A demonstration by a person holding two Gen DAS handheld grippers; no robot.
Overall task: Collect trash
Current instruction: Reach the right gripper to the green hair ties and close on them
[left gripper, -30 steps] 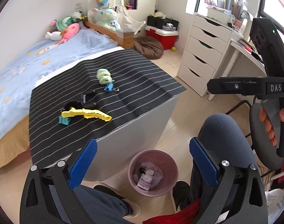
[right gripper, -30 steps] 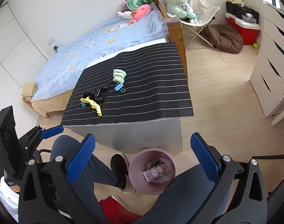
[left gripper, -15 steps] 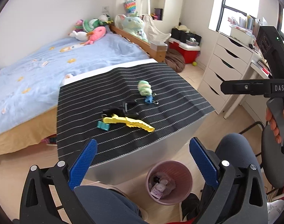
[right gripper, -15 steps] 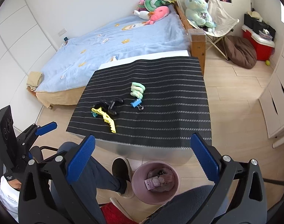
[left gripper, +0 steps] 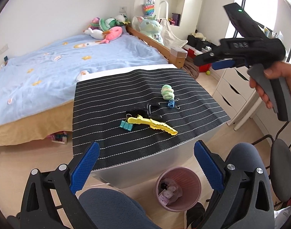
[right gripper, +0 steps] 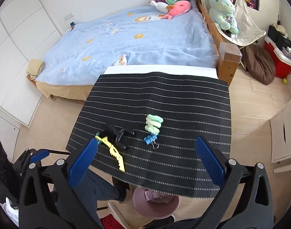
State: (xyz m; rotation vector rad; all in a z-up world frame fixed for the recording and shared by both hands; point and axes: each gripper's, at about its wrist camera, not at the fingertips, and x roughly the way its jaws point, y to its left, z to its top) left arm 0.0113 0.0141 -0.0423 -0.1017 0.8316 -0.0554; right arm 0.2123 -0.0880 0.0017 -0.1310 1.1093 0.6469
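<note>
A black striped mat covers a low table. On it lie a green spiral toy, a blue binder clip, a black clamp, a yellow clip and a teal binder clip. A pink trash bin with wrappers stands on the floor below the table's front edge. My left gripper is open and empty, above the bin. My right gripper is open and empty over the mat's front edge; it also shows in the left wrist view.
A bed with a blue cover stands behind the table, with plush toys at its head. White drawers stand right. A red box, a brown cushion and an office chair are nearby.
Both grippers have lifted and swung from over the bin towards the table. The right gripper has moved forward over the mat. Both stayed open and empty.
</note>
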